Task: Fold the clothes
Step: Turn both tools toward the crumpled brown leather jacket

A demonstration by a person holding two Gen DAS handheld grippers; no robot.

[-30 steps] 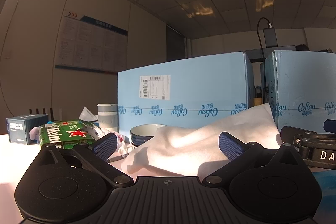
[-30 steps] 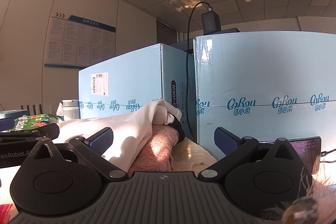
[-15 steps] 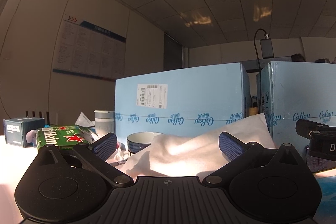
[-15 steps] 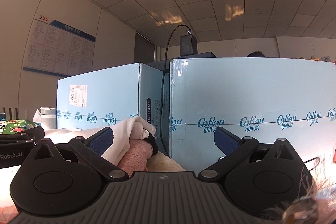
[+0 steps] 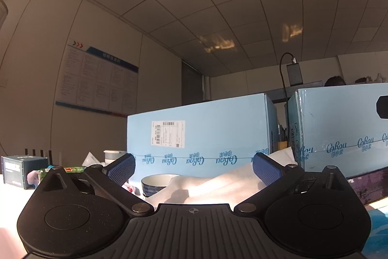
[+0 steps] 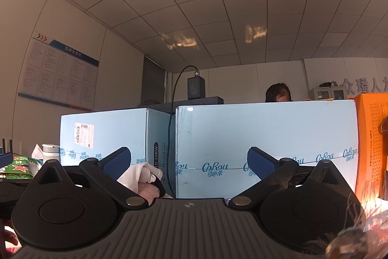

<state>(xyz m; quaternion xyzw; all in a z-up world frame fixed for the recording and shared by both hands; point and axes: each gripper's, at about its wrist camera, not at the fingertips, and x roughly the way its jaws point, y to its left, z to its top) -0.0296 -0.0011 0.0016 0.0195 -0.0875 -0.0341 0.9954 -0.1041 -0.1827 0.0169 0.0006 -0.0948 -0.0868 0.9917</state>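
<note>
Left tongs (image 5: 192, 168) are sitting spread wide, gripping nothing, with the white garment (image 5: 218, 187) lying low at centre frame just beyond them, beside a blue bowl (image 5: 155, 182). Right tongs (image 6: 189, 162) are gaping too, empty; a bunched white and pink clothes pile (image 6: 145, 180) is peeking at lower left, pale blue cartons (image 6: 266, 137) standing behind.

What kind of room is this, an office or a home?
Most likely an office or workroom: a tiled drop ceiling, a printed notice board on the wall, and blue shipping cartons stacked along the table.
</note>
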